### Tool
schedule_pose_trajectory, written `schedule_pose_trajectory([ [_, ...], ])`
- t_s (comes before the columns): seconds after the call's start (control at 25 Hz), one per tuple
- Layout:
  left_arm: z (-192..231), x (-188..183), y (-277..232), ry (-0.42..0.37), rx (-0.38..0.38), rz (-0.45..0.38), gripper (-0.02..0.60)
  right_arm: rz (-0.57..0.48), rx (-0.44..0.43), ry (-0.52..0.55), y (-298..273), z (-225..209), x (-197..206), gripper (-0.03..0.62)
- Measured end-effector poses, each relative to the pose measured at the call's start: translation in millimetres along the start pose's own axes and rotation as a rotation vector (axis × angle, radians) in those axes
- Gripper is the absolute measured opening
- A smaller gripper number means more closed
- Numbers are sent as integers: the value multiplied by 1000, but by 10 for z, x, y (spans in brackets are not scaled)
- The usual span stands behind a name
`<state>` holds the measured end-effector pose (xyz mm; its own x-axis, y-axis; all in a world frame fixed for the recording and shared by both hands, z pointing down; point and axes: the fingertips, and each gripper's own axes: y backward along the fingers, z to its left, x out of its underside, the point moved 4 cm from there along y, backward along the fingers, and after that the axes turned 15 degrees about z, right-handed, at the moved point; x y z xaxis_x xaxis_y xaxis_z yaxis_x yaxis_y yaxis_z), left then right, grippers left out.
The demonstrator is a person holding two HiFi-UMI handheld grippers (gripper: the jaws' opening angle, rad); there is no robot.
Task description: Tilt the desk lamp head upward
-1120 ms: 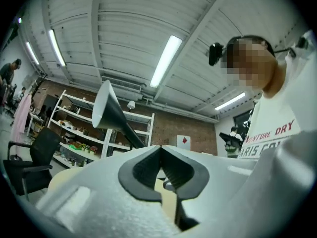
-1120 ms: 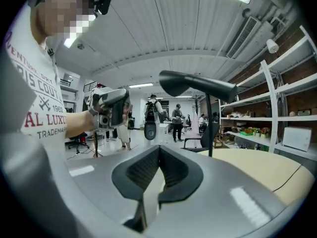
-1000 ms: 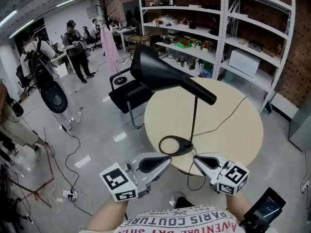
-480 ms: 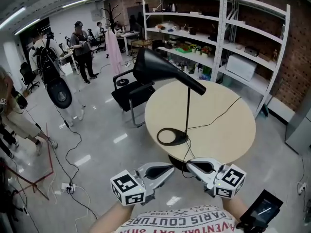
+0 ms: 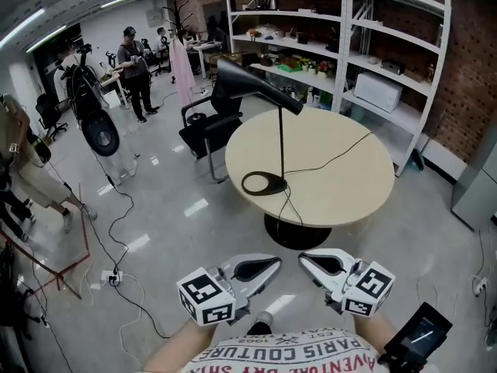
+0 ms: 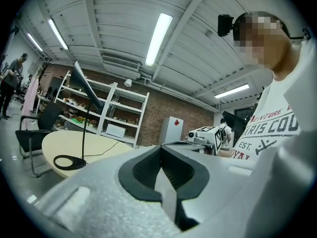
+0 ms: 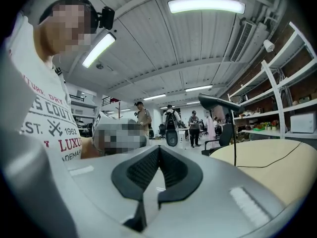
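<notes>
A black desk lamp stands on the round beige table (image 5: pixel 342 185). Its ring base (image 5: pixel 264 183) sits near the table's left edge, and a thin stem carries the cone-shaped head (image 5: pixel 241 82), which slopes down to the left. The lamp head (image 6: pixel 85 86) also shows in the left gripper view, and the lamp head (image 7: pixel 218 103) in the right gripper view. Both grippers hang low, well short of the table, over the floor. My left gripper (image 5: pixel 272 263) is shut and holds nothing. My right gripper (image 5: pixel 305 259) is shut and empty too. The shut left gripper (image 6: pixel 160 151) and right gripper (image 7: pixel 158 150) point toward the lamp.
A black cord (image 5: pixel 334 158) runs from the lamp across the table. A black chair (image 5: pixel 206 134) stands left of the table, white shelving (image 5: pixel 349 45) behind it. Several people (image 5: pixel 136 64) stand far left. Cables (image 5: pixel 116 231) lie on the floor.
The table and lamp have drawn farther away in the head view. Both grippers, earlier at the table's near edge, are now over the floor. Both stay shut.
</notes>
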<state>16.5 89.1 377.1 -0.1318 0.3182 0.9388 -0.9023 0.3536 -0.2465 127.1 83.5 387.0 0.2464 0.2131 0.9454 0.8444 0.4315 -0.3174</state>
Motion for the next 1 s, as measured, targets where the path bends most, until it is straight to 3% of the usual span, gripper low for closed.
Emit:
schedule_pose_trajectory([
  [0.44,-588,89,240,-28,-22,-15,-2,-17,15,56,308,557,37,4],
  [1.0,-836,134,248,-46,-33,-1,-2,-13,12,49,456,715,109,5],
])
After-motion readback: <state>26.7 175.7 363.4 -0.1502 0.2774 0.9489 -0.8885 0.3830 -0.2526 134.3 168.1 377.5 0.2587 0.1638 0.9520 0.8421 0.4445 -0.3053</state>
